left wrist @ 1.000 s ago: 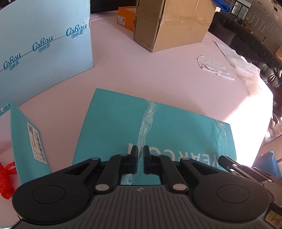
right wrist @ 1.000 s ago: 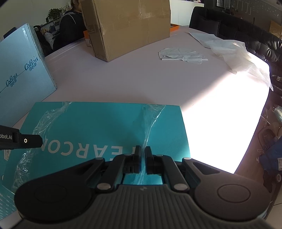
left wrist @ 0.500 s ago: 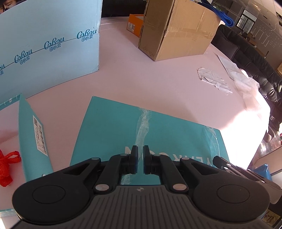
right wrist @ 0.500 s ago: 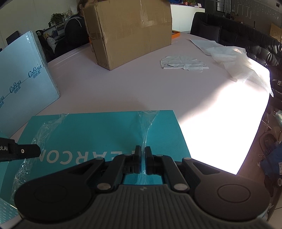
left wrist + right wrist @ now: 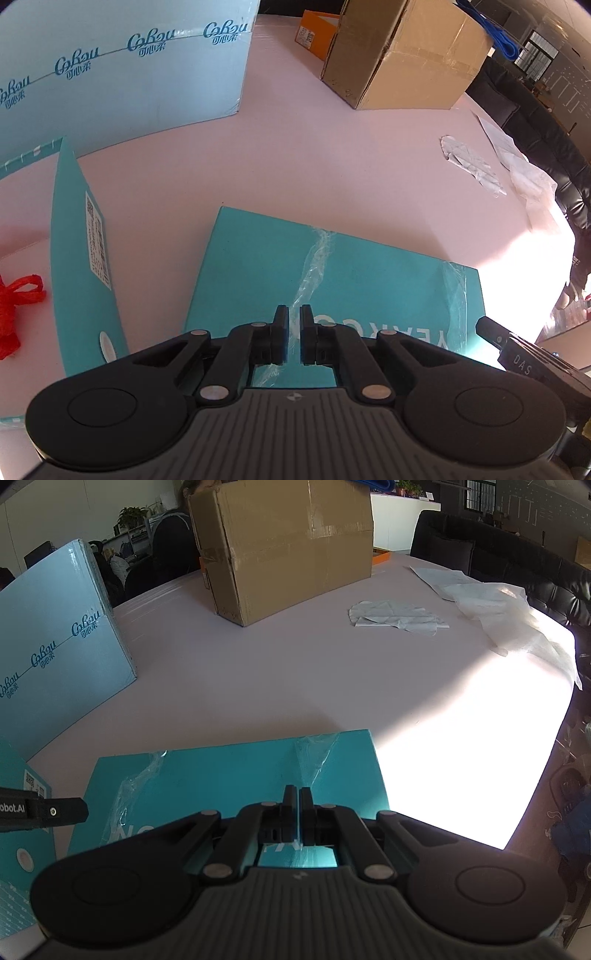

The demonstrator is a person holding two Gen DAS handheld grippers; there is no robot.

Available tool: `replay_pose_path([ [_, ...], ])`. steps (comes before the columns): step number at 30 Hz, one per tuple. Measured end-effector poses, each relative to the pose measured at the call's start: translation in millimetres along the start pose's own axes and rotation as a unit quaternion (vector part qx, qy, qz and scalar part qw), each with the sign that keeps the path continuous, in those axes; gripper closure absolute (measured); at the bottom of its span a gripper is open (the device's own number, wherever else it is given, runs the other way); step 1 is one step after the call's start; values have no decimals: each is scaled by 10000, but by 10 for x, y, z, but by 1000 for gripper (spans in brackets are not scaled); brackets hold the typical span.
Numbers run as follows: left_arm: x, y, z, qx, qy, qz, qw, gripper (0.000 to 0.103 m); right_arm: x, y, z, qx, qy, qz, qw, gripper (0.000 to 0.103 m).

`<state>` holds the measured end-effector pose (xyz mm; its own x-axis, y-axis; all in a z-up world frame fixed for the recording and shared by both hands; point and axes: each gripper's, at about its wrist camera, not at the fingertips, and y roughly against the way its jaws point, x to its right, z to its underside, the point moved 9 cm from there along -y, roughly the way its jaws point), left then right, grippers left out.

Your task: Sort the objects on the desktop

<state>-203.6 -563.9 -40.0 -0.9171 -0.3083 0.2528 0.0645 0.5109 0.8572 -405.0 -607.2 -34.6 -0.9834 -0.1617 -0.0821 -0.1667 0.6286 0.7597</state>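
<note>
Below both hand-held grippers lies the teal box [image 5: 332, 280] flat on the surface [image 5: 332, 166]. Left hand-held gripper [image 5: 291, 334] and right hand-held gripper [image 5: 296, 814] show fingers nearly pressed together, holding nothing; they should spread before gripping opposite edges evenly.

A large pale table [image 5: 295, 672] filled most of the room, its right side washed out by a hard patch of sunlight [image 5: 461, 760]. Black leather sofas [image 5: 491, 559] ran along the table's far right edge. Beyond the far left corner stood office desks with potted plants [image 5: 131, 515] against a light wall [image 5: 74, 506], and people sat there with their backs turned. A dark-framed window [image 5: 537, 50] showed at the far right.
</note>
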Motion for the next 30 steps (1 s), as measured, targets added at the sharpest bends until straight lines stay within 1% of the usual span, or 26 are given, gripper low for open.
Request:
replay_pose_path([
  [2,-79,-30,29,-35,182,132,9997,99,88,-25,36,-51,-152,-42,9999,102],
  [3,-107,-42,38,-48,261,205,9994,94,153,-48,55,-51,-211,-26,9998,102],
  [4,-135,-53,46,-60,339,277,9990,91,206,-64,73,-46,-271,-13,9996,94],
  [5,-146,-51,40,-19,376,351,9987,84,238,-71,90,-37,-329,-10,9995,92],
  [6,-157,-50,33,21,413,424,9982,77,263,-88,113,-54,-363,-6,9993,92],
  [7,-168,-48,26,62,449,496,9977,74,272,-106,133,-92,-355,20,9993,91],
  [8,-177,-54,24,82,468,548,9974,66,267,-127,154,-138,-309,66,9994,85],
  [9,-180,-68,28,72,484,590,9971,64,250,-149,176,-180,-228,123,9995,79],
  [10,-167,-94,36,21,467,656,9967,64,233,-168,200,-192,-125,242,9994,65],
  [11,-154,-119,43,-29,450,720,9964,64,225,-181,216,-183,-12,422,9989,57],
  [13,-128,-142,50,12,364,677,9970,64,191,-198,225,-135,162,526,9984,56],
  [14,-110,-155,54,47,247,584,9980,64,180,-197,227,-76,219,553,9982,56],
  [17,-35,-191,70,117,-98,471,9988,63,158,-137,206,198,291,591,9976,53],
  [18,-19,-218,78,83,-159,415,9990,60,152,-136,206,209,318,595,9975,53],
  [22,45,-274,90,61,-319,353,9989,60,151,-152,197,191,422,693,9965,50],
  [24,56,-277,84,111,-428,262,9987,60,149,-65,161,416,422,688,9959,48],
  [26,61,-304,83,72,-458,251,9986,59,114,62,117,713,357,465,9957,33],
  [27,60,-320,91,29,-458,232,9987,59,89,109,101,807,327,326,9957,30],
  [28,63,-333,96,2,-479,201,9987,59,57,107,103,779,337,236,9961,27],
  [30,82,-355,106,-27,-586,140,9982,59,-13,40,122,563,446,236,9971,26],
])
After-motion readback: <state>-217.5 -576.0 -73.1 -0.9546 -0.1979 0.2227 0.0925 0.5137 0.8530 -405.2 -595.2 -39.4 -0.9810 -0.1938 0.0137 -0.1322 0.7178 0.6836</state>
